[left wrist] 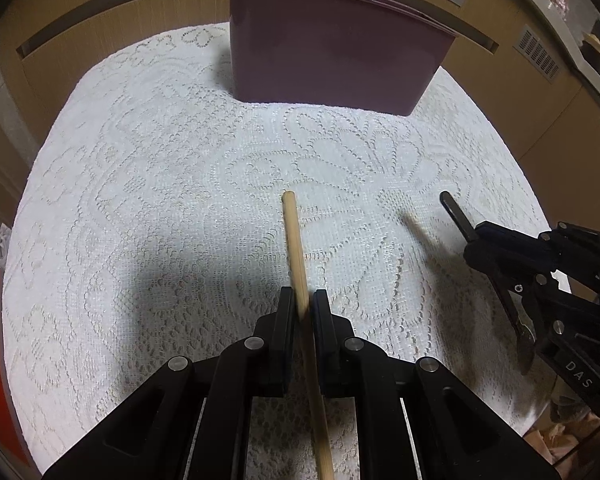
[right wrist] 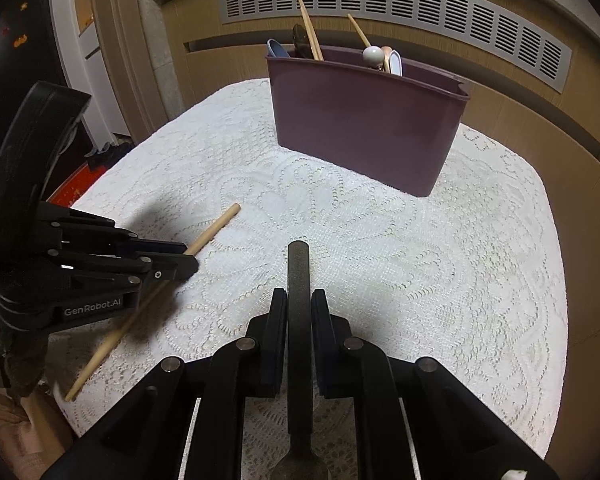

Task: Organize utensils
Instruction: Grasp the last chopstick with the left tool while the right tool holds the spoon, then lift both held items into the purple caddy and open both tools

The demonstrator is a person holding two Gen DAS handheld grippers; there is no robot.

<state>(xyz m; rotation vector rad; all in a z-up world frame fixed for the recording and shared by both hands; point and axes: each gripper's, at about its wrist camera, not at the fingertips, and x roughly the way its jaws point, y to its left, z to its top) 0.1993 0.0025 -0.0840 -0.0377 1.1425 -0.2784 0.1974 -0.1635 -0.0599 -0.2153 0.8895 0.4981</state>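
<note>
The long pale wooden stick (left wrist: pixel 296 248), probably a utensil handle or chopstick, is clamped between the pads of the left gripper (left wrist: pixel 303 307); it runs forward past the fingertips and back under the gripper body. The dark flat metal utensil handle (right wrist: pixel 299 280) is pinched the same way in the right gripper (right wrist: pixel 299 308), jaws narrow on it, its working end hidden below the fingers. In the left wrist view this handle (left wrist: pixel 458 216) juts out from the right gripper at the far right.

Ahead of both grippers, well apart from either, stands the mauve plastic utensil holder (right wrist: pixel 364 128) on the white lace tablecloth (right wrist: pixel 420 272). It already holds several pieces: wooden sticks, a white round-ended utensil and some spoon-like ends.

So the task looks well along. No loose utensil shows on the cloth; what is left appears to be carrying these two forward and dropping them into the holder.
</note>
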